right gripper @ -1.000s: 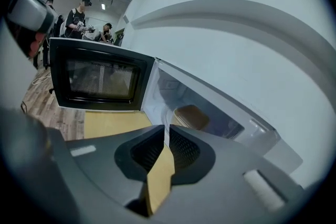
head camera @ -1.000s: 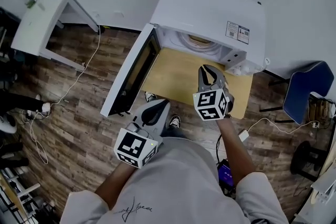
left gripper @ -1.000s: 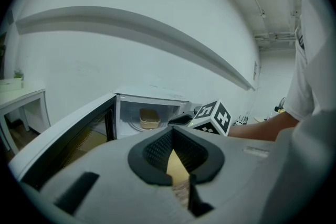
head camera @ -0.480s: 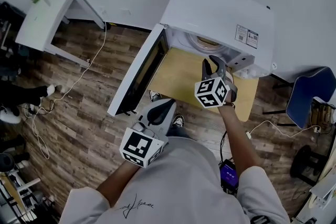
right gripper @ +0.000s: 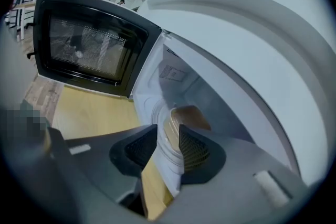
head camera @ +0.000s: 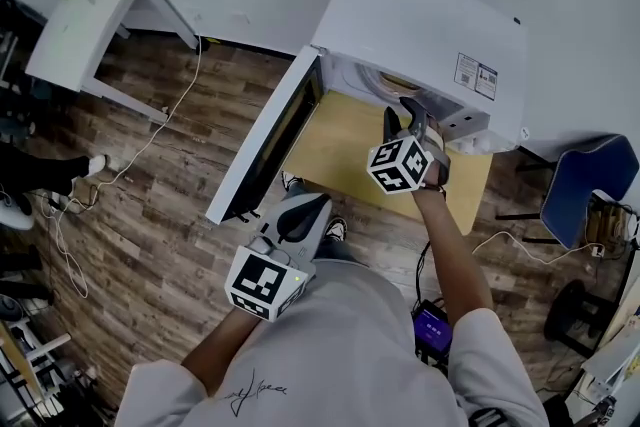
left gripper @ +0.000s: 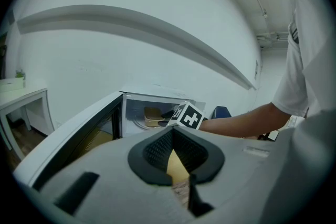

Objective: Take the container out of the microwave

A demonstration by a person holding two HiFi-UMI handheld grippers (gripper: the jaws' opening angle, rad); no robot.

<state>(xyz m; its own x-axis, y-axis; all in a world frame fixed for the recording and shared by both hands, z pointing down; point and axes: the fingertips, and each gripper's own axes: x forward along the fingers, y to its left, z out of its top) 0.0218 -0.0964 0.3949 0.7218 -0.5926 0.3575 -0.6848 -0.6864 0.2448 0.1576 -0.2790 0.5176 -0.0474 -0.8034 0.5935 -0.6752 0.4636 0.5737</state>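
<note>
The white microwave [head camera: 420,15] stands on a light wooden table [head camera: 335,150], and its door [head camera: 262,143] swings open to the left. Inside, on the turntable, sits a tan container [head camera: 393,80], which also shows in the left gripper view [left gripper: 151,116]. My right gripper [head camera: 402,111] is at the mouth of the oven with its jaws opening. In the right gripper view the container [right gripper: 185,117] lies farther in, in line with the gap of the right gripper [right gripper: 168,140], and the pads do not touch it. My left gripper [head camera: 308,207] hangs low in front of the table, tips together and empty [left gripper: 173,134].
A white desk [head camera: 85,20] stands at the back left. A blue chair [head camera: 580,177] is at the right of the table. Cables trail over the wooden floor [head camera: 150,145]. A person's feet [head camera: 25,190] show at the far left. The open door juts out left of my right arm.
My right gripper has moved forward to the microwave opening, rolled a little, and its jaws have spread wider. The left gripper has stayed where it was.
</note>
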